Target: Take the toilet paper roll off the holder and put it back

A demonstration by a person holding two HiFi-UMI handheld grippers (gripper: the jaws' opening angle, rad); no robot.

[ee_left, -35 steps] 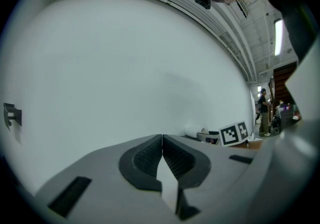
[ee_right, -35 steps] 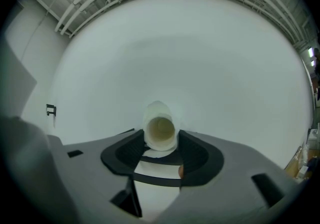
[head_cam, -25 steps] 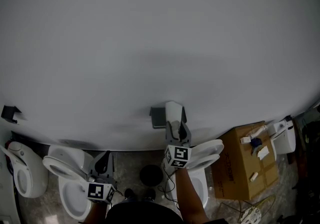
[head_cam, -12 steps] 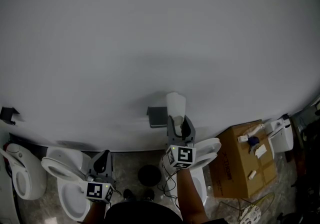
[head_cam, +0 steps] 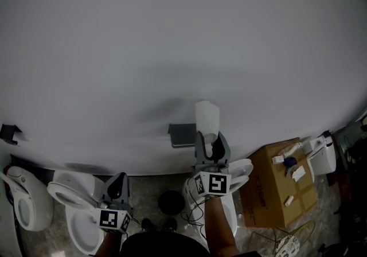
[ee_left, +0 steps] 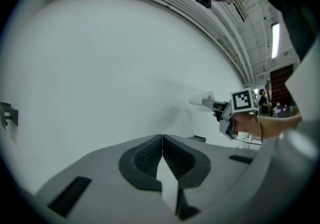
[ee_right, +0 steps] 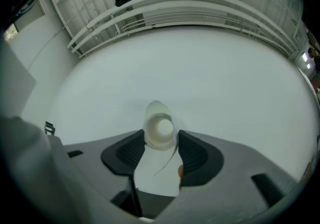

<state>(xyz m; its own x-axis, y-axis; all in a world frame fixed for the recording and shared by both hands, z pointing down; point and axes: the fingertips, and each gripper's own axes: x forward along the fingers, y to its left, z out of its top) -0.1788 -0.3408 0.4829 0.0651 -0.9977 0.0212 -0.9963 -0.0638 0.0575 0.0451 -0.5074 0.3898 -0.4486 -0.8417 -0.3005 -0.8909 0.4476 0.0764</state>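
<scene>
The toilet paper roll [head_cam: 207, 117] stands just below the centre of the frame, against the white wall [head_cam: 172, 32], clamped at its lower end between the pads of the right tool [head_cam: 211, 138]. The grey holder [head_cam: 182, 134] is fixed to the wall just to the roll's lower left. At the lower left, the left tool [head_cam: 118, 181] has its jaws pressed together on nothing, above a toilet [head_cam: 71, 190].

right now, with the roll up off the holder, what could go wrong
1. The right claw grips only one end of the toilet paper roll. It could tip or slip out, and an open toilet stands below.
2. A loose paper tail seems to hang between the jaws. It might unwind or snag on the holder when the roll goes back.
</scene>
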